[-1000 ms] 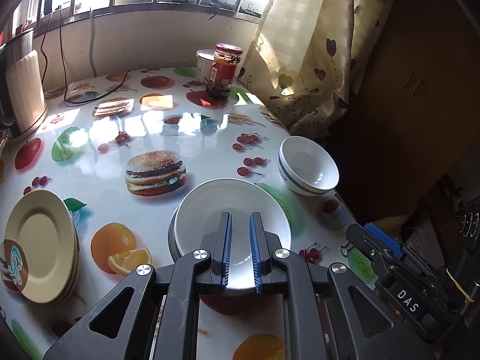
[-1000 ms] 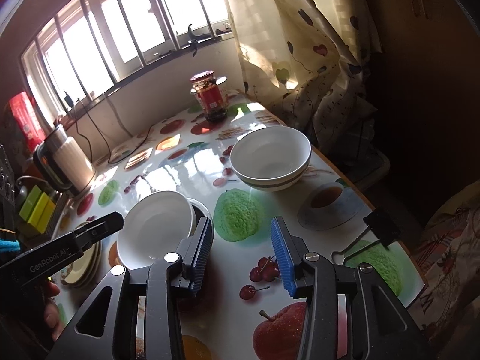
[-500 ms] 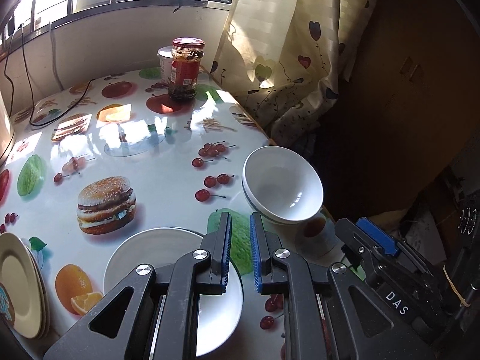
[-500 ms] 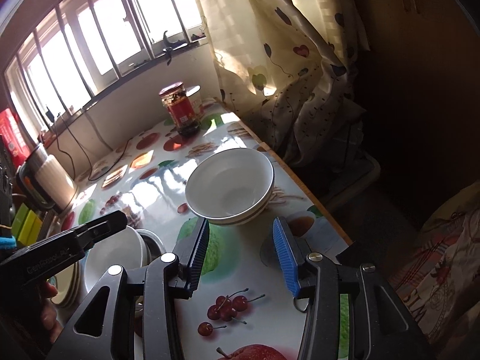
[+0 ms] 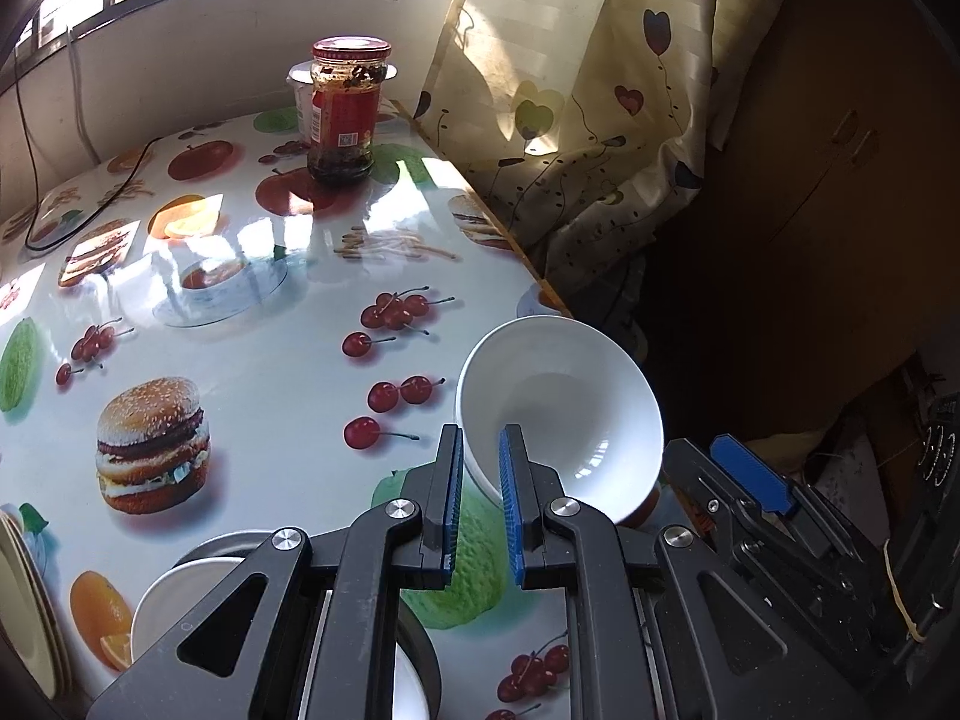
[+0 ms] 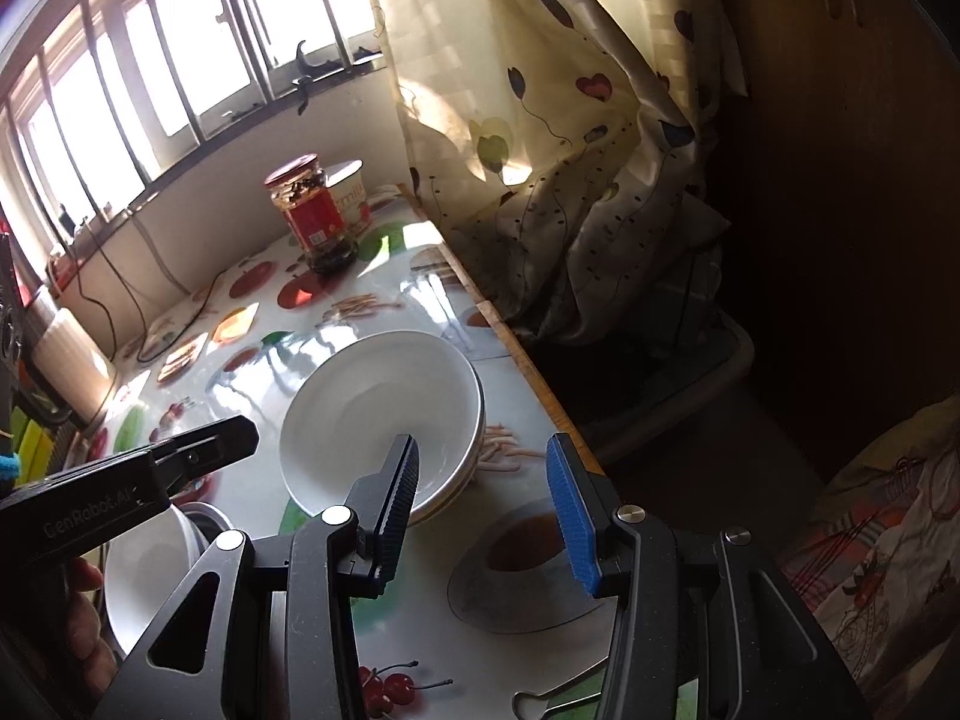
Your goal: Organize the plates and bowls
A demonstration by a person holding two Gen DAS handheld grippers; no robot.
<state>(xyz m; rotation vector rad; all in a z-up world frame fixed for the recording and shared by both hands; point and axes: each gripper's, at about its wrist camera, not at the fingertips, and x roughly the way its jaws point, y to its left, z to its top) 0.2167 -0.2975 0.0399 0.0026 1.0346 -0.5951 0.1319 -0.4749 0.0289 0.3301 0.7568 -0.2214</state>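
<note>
A stack of white bowls with striped rims stands near the table's right edge, also shown as the stack of bowls in the right wrist view. My left gripper hovers at the stack's left rim. Its pads stand a narrow gap apart with nothing pressed between them. My right gripper is open at the near side of the stack, with its left finger over the near rim. Another white bowl sits inside a darker bowl at the lower left. Cream plates are stacked at the far left edge.
A red-labelled jar and a white cup stand at the back by the wall. A black cable lies at the back left. The curtain hangs past the table edge. A binder clip lies near the front.
Both grippers have moved right across the table to the stack of bowls. The bowl in the darker bowl and the plates have slid to the lower left of view. The jaws look unchanged.
</note>
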